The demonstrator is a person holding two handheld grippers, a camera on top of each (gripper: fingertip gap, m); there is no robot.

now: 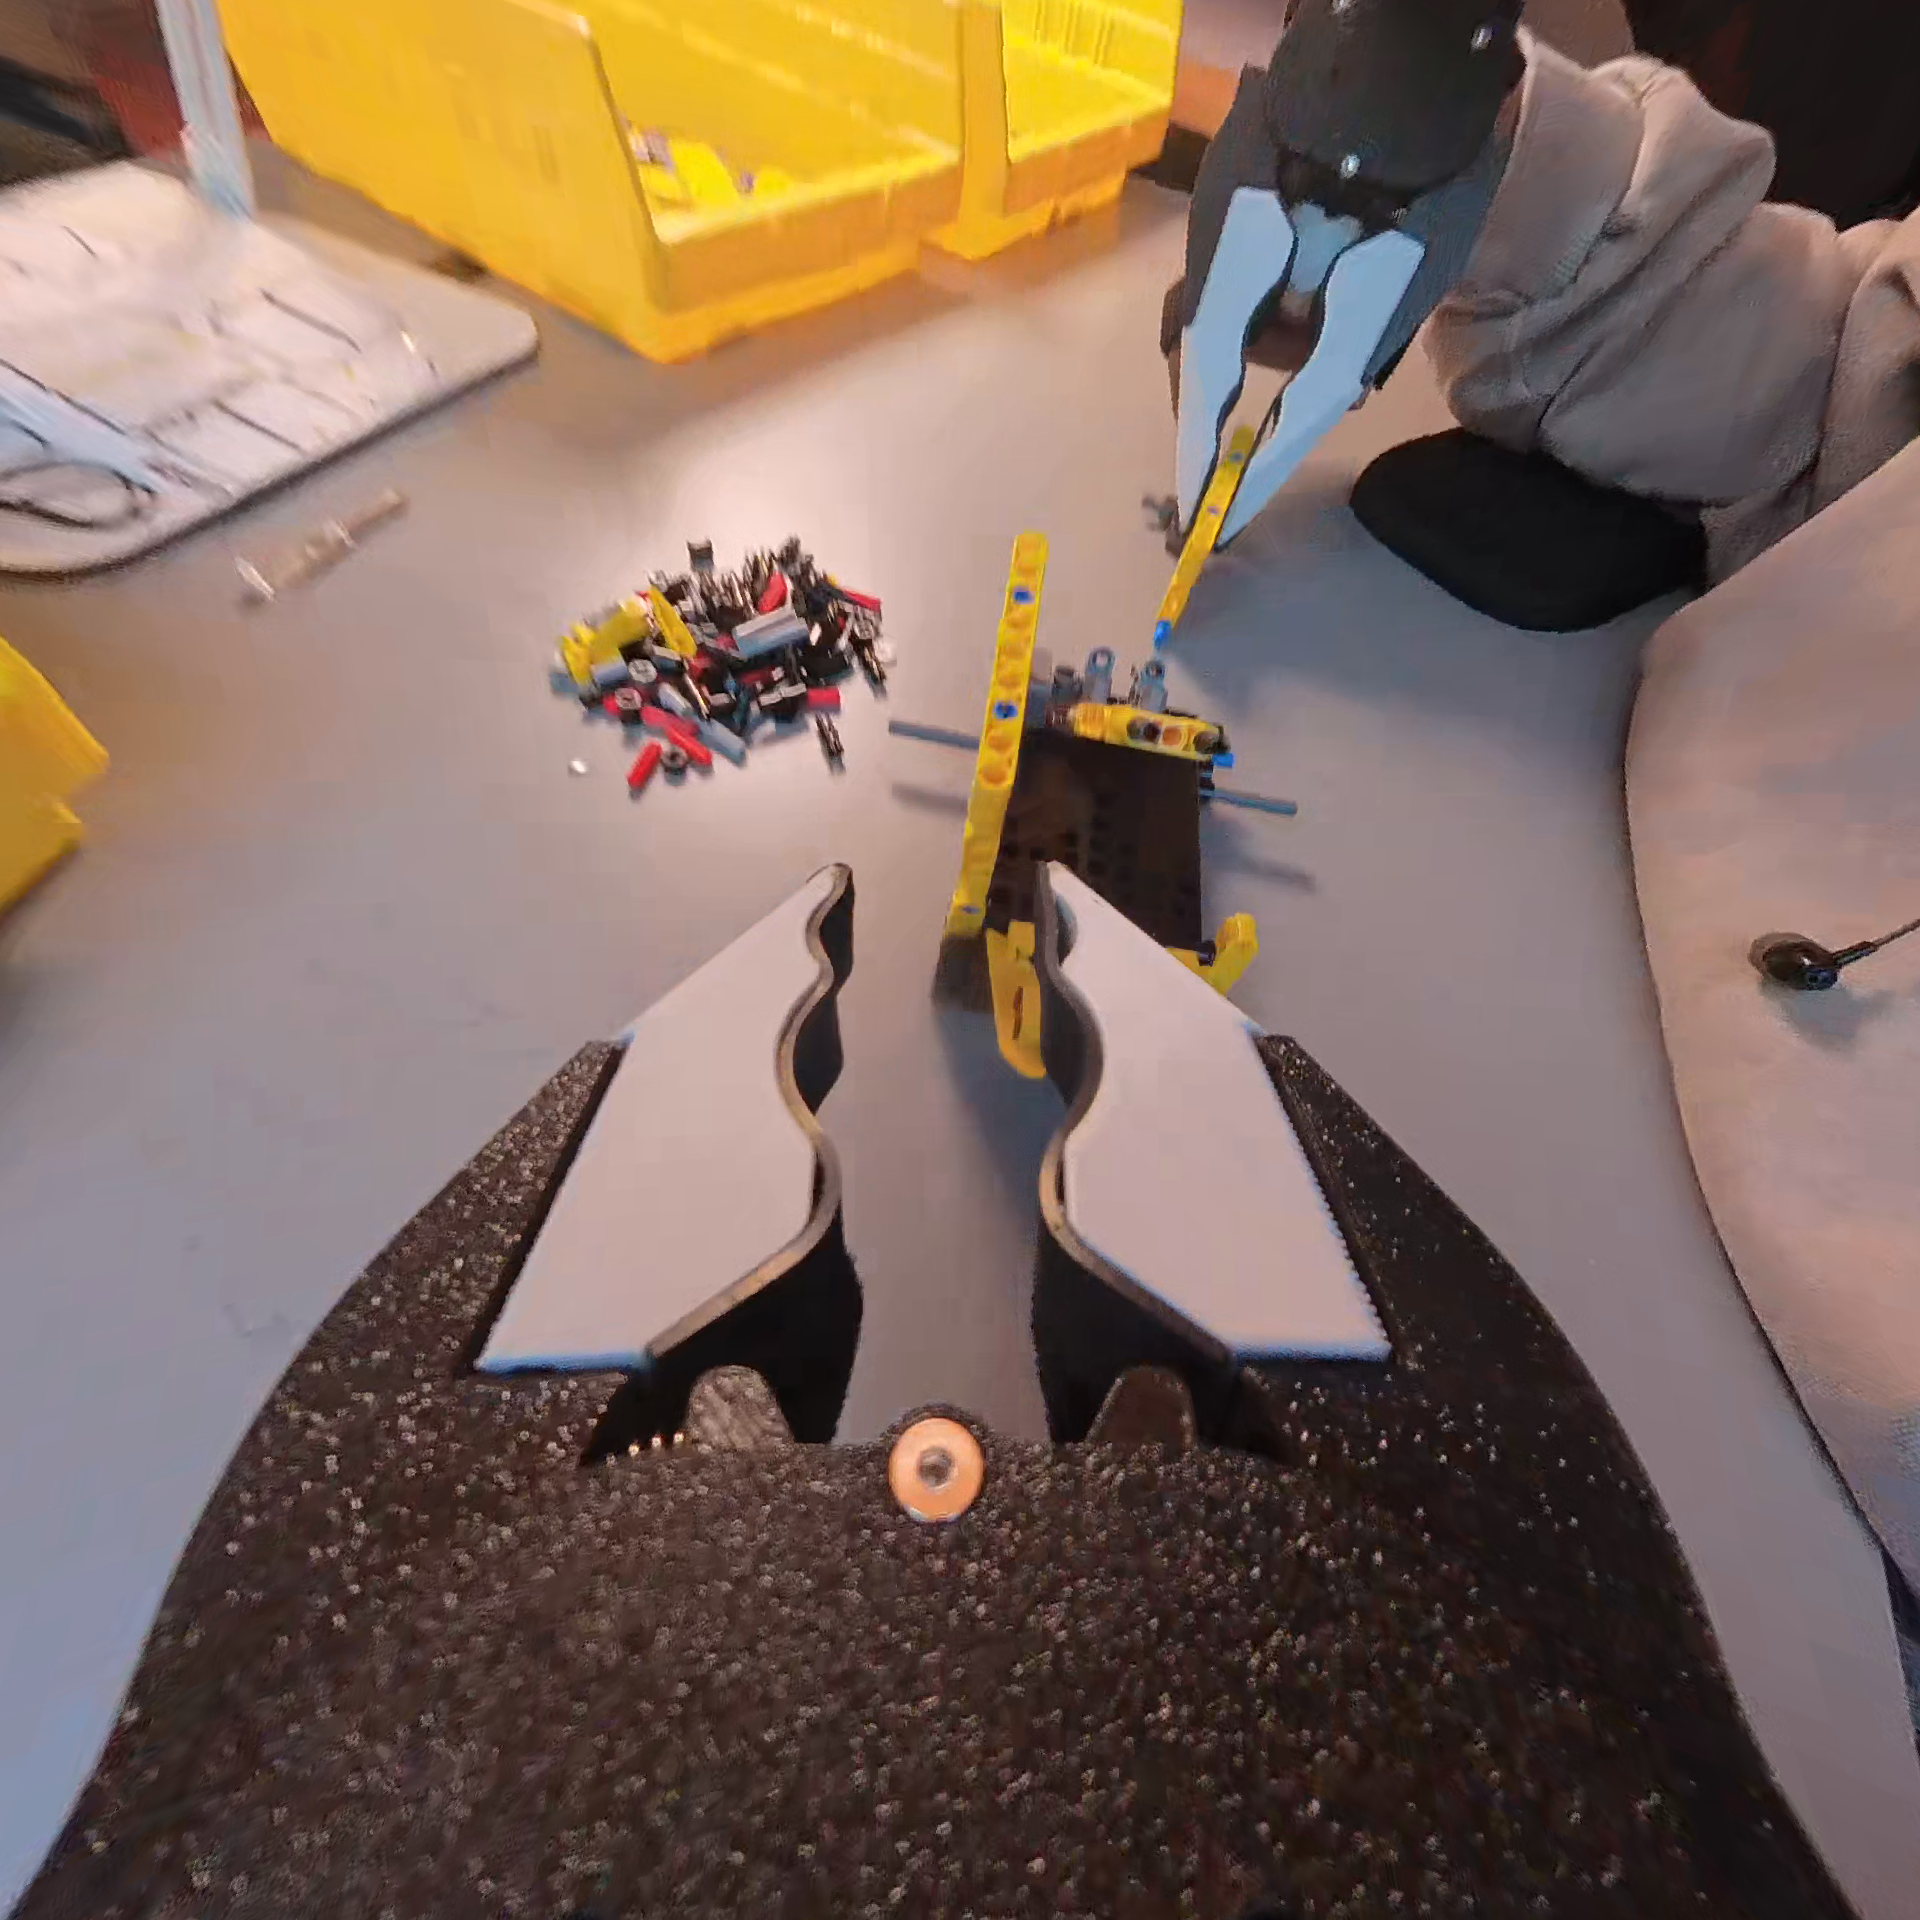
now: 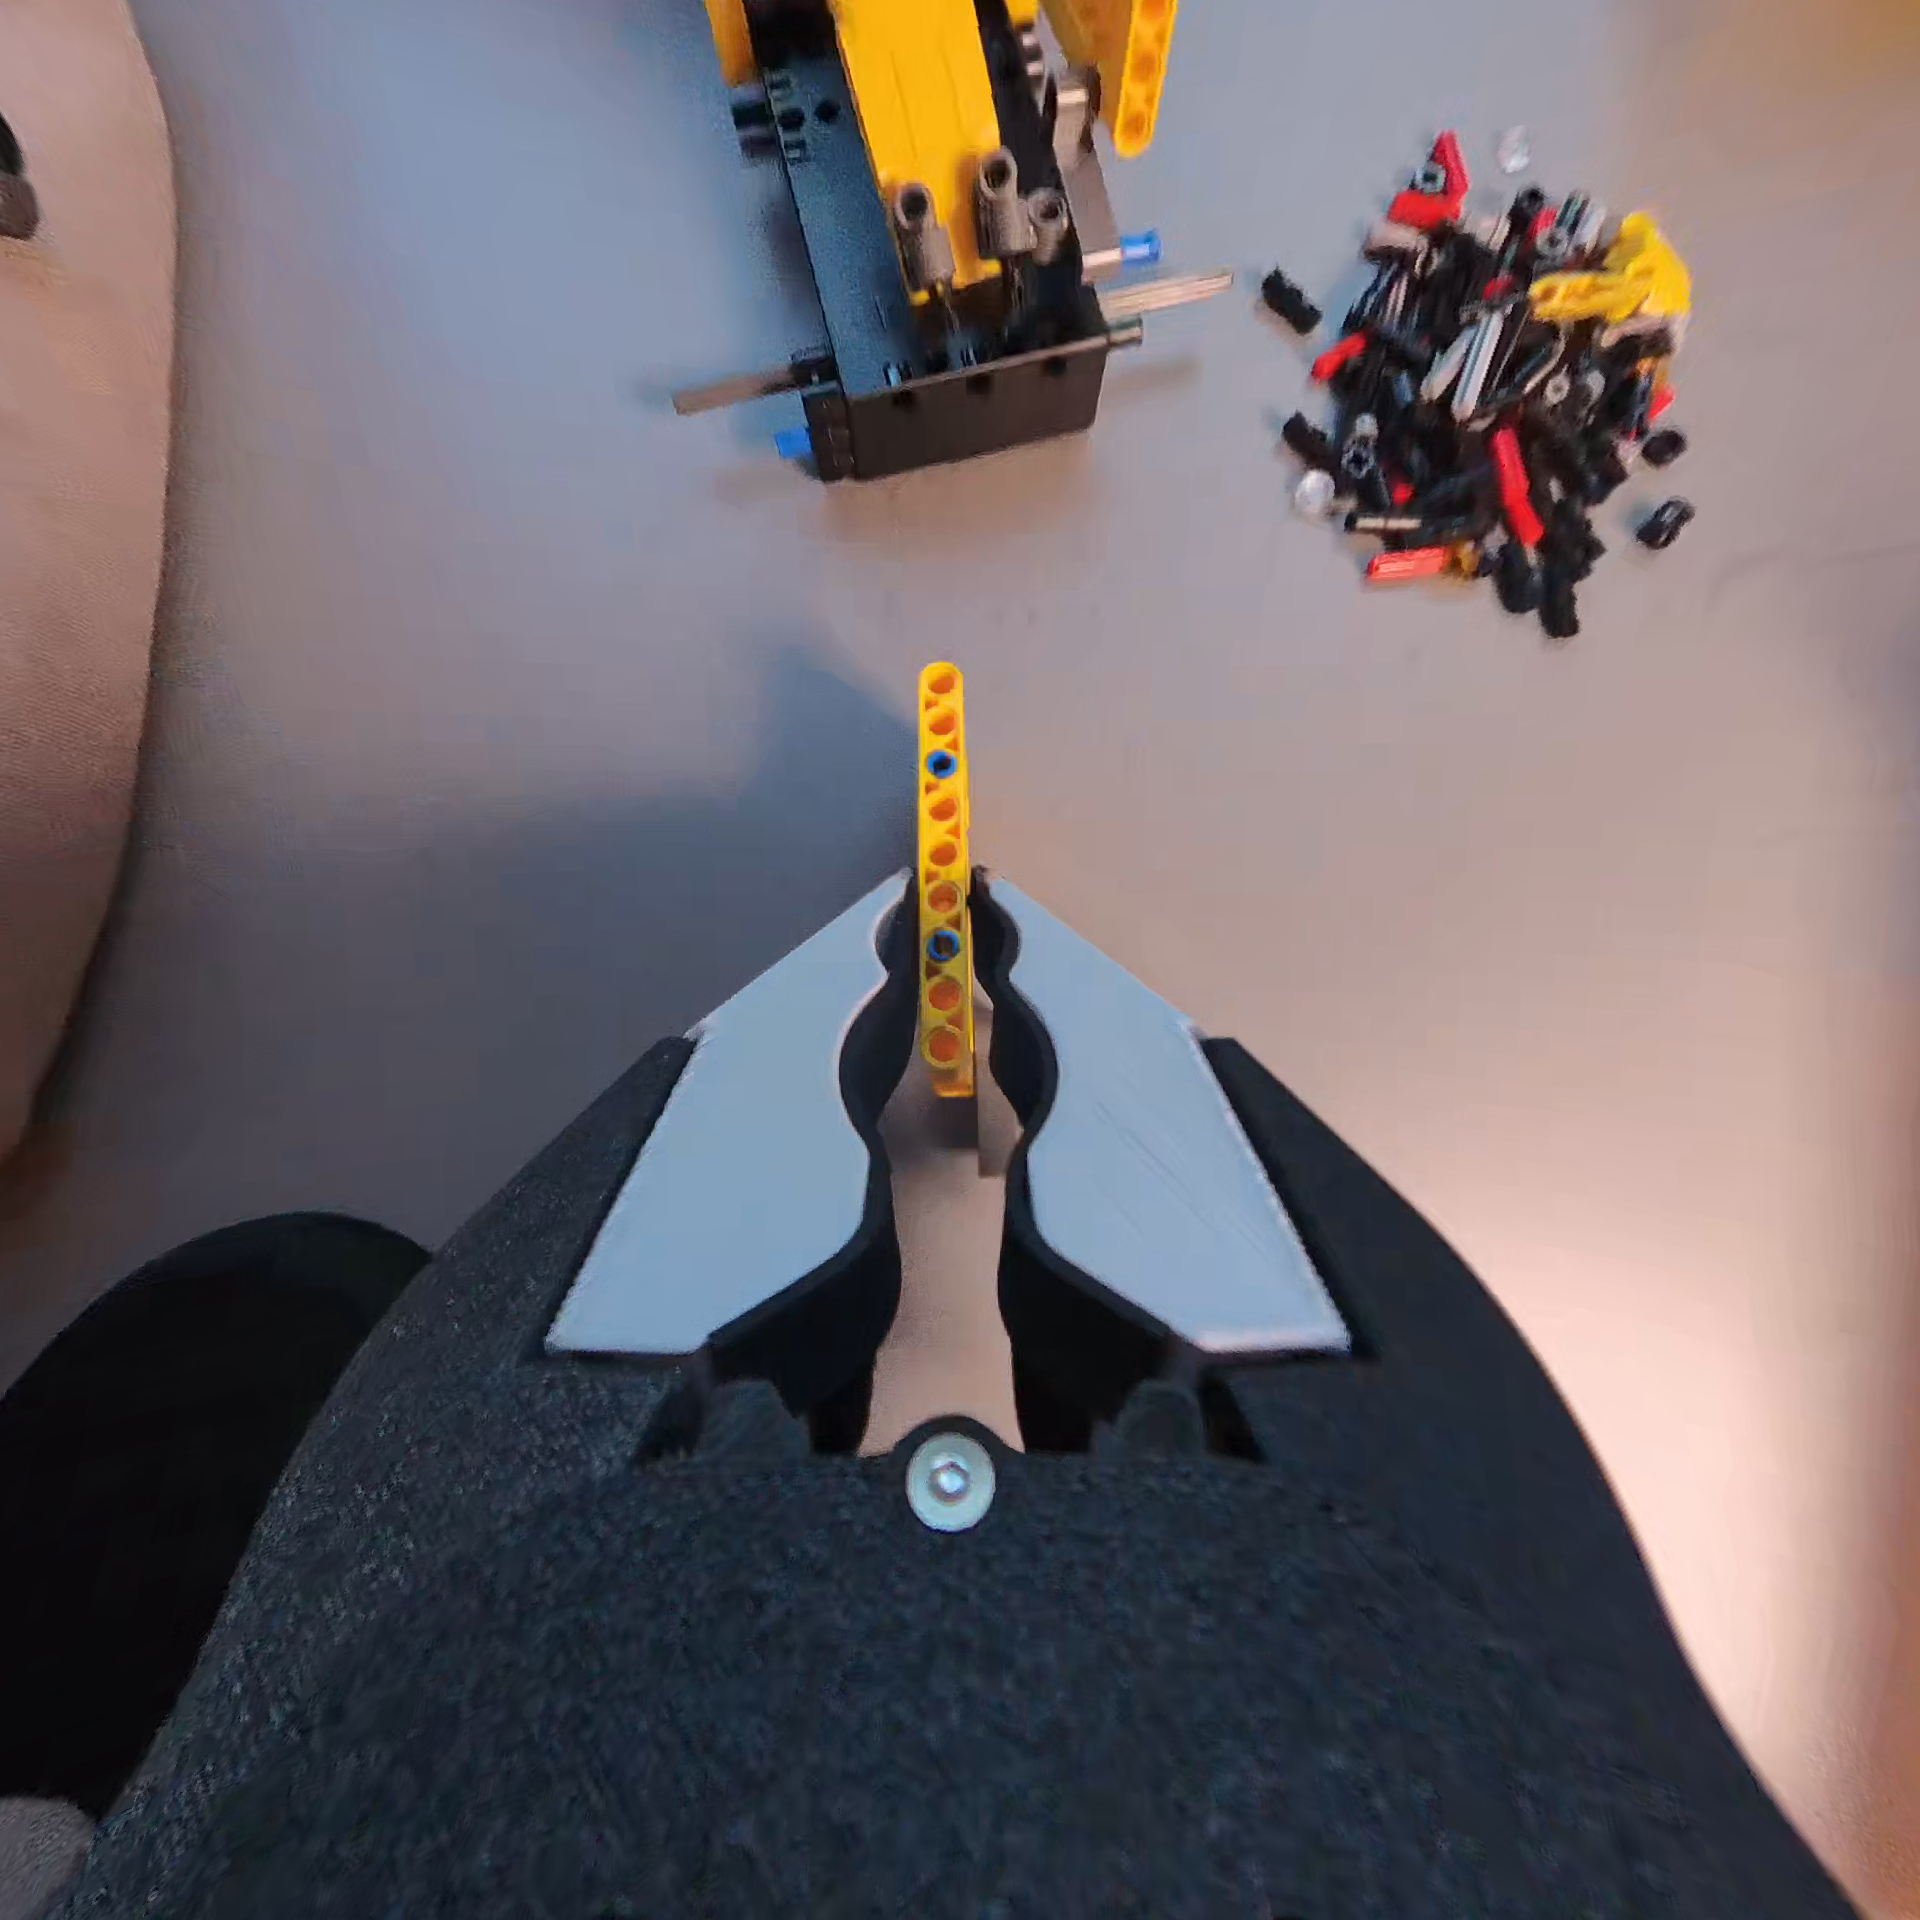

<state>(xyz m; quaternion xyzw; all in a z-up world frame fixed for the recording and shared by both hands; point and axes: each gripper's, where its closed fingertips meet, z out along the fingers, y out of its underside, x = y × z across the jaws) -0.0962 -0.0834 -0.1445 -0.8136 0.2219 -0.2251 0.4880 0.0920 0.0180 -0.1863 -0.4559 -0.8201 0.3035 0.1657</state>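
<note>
**Two hand-held grippers, brick model and loose parts on grey table**

Right gripper (image 2: 943,883), lower centre of right wrist view: jaws clenched on a yellow holed beam (image 2: 943,831), which pokes forward past the tips, edge-on, w/ two blue pins in its holes. Same gripper (image 1: 1210,520) shows upper right in left wrist view, tips angled down near the table, beam (image 1: 1205,535) pinched between them.

Left gripper (image 1: 945,894), lower centre of left wrist view: jaws released, gap between fingers, nothing held. Right fingertip sits just beside, possibly touching, the near end of the partly built model (image 1: 1101,821); contact can't be told.

Model: black box-like base w/ yellow beams, grey axles sticking out both sides; centre of left wrist view, top centre of right wrist view (image 2: 935,312). One long yellow beam (image 1: 1003,727) stands tilted on its left side.

Pile of loose parts (image 1: 727,665), black/red/yellow/grey: left of model in left wrist view, upper right in right wrist view (image 2: 1486,384). Apart from model.

Yellow bins (image 1: 675,156) upper left, blurred. Beige sleeve (image 1: 1621,260) behind right gripper.
</note>
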